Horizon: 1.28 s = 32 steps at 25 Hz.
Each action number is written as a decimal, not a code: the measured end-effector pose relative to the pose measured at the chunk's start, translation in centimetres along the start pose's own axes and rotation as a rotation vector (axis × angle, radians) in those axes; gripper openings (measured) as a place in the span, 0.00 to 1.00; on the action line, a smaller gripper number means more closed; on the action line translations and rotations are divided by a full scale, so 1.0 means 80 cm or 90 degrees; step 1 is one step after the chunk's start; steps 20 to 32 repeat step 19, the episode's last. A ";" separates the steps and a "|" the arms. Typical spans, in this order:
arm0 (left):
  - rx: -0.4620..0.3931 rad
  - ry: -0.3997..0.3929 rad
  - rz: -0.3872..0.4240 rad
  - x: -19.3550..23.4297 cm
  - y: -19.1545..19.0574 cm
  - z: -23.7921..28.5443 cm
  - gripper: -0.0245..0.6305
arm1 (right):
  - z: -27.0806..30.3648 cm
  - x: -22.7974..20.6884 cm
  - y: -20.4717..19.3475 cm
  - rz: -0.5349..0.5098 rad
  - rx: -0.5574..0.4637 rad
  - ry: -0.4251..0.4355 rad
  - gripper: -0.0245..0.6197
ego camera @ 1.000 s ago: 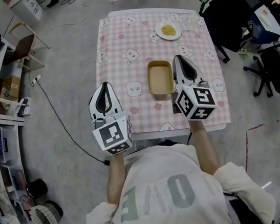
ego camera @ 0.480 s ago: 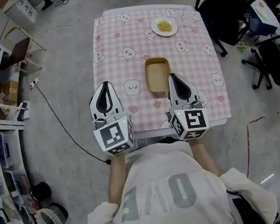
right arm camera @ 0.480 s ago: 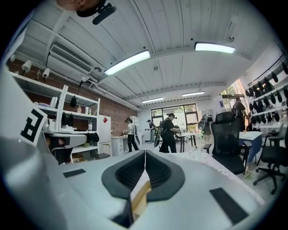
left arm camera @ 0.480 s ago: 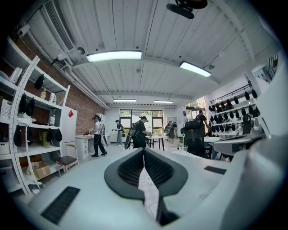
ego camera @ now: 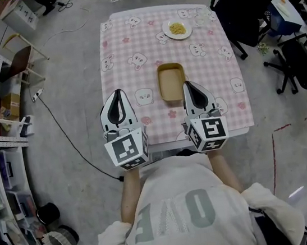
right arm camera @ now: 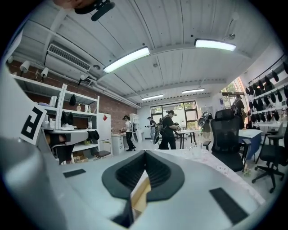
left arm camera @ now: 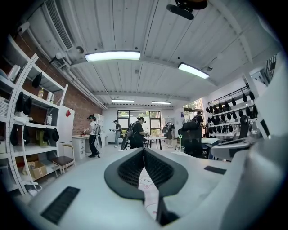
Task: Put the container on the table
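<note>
Pulled back since a second ago, my right hand-held gripper (ego camera: 190, 85) sits over the near edge of the table (ego camera: 131, 43), jaws together and empty. My left hand-held gripper (ego camera: 114, 94) is likewise closed on nothing. The tan container (ego camera: 171, 81) rests on the table just ahead, between them.

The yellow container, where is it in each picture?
Head view: container lies in the middle of the pink bear tablecloth, just ahead of the right hand-held gripper.
Left gripper view: not in it.
Right gripper view: a tan sliver of the container, low centre, behind the shut jaws.
Shared landmark: that tablecloth, in all three.
</note>
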<state>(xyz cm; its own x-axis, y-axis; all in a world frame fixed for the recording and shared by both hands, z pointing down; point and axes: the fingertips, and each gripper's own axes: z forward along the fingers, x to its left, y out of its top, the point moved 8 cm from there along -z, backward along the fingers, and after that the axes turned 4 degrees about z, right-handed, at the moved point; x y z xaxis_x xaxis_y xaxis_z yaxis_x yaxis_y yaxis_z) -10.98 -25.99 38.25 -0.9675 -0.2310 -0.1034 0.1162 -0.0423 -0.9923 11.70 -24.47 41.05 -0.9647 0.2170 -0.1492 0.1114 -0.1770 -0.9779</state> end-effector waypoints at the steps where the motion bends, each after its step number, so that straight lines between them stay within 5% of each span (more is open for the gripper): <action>1: 0.000 -0.002 0.000 -0.001 0.000 0.000 0.08 | 0.000 -0.001 0.000 0.002 0.002 -0.002 0.08; 32: -0.001 -0.003 0.003 -0.005 0.003 0.002 0.08 | 0.000 -0.009 0.006 0.023 0.003 -0.006 0.08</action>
